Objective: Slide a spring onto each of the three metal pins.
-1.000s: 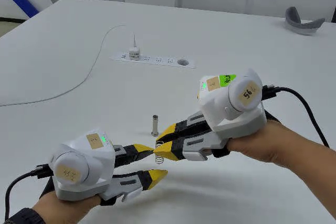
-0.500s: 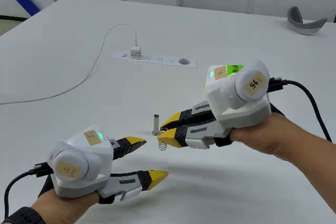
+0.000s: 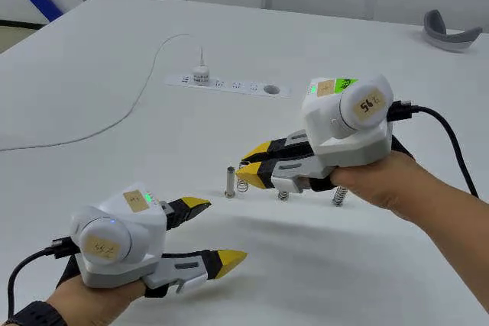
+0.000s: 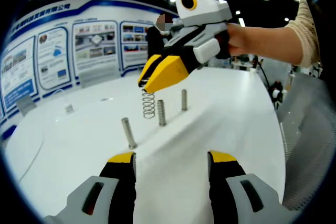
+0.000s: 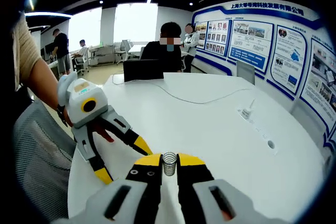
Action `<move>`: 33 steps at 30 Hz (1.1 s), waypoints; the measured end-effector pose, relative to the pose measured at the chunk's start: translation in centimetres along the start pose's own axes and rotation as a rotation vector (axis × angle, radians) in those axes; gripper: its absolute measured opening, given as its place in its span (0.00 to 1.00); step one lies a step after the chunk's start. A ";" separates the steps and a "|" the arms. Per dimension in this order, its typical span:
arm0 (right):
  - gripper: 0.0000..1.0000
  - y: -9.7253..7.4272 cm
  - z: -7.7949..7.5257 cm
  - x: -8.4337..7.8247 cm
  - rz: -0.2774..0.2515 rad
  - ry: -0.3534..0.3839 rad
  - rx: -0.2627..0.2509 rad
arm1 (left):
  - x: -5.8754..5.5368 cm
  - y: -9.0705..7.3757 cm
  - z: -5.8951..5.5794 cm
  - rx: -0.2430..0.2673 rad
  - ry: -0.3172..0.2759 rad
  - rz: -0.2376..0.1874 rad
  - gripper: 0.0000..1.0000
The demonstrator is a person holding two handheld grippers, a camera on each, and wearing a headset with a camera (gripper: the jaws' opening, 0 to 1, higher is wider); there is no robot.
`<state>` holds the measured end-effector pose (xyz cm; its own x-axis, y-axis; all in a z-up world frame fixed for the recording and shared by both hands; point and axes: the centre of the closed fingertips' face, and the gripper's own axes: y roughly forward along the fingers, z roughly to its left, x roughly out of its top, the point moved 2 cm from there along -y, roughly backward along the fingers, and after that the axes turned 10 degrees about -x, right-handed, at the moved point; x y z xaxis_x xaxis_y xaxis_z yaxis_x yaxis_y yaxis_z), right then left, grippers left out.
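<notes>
**Holding spring 3 beside the bare pin**

I have the right gripper (image 3: 250, 170) with its jaws clamped on the upper end of a spring (image 3: 242, 185). The coil hangs below the yellow tips, just beside the bare metal pin (image 3: 230, 182) and not yet over it. The left gripper (image 3: 216, 230) hovers nearer to me with its jaws apart and nothing between them.

On the white surface (image 3: 114, 74), the middle pin (image 3: 283, 195) and the far pin (image 3: 339, 196) each already wear a spring. So I judge this to be the 3rd and final fitting.

Next, I judge, the coil has to come up above the pin's top. Its bore must line up with the pin, then it can go straight down before the jaws part. The coil is thin and springy, so a tilted approach could make it catch on the pin's rim.

From the head view I cannot tell whether the spring's lower end touches the surface. The right gripper covers part of the 2 finished pins, so I cannot say whether their springs sit fully down.
</notes>
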<state>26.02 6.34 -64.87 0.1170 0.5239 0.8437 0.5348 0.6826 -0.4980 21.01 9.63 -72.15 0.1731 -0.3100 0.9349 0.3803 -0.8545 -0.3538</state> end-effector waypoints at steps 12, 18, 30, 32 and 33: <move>0.12 1.5 -2.3 1.3 -0.033 0.030 -0.085 | -0.3 -0.1 0.0 0.002 -0.007 0.007 0.56; 0.12 2.4 -2.1 1.3 -0.023 0.031 -0.078 | -0.4 -0.1 0.1 0.003 -0.010 0.009 0.56; 0.12 3.6 -2.1 0.2 0.009 0.046 -0.068 | -0.6 -0.3 0.4 0.009 -0.018 0.009 0.56; 0.12 3.7 -2.2 0.1 0.005 0.052 -0.066 | -0.6 -0.3 0.4 0.009 -0.019 0.008 0.56; 0.12 3.8 -2.2 0.1 0.007 0.056 -0.067 | -0.6 -0.3 0.4 0.009 -0.019 0.010 0.56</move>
<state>29.89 7.82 -66.24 0.1661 0.4982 0.8510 0.5881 0.6426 -0.4911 21.15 10.29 -72.63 0.1937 -0.3101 0.9307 0.3864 -0.8479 -0.3630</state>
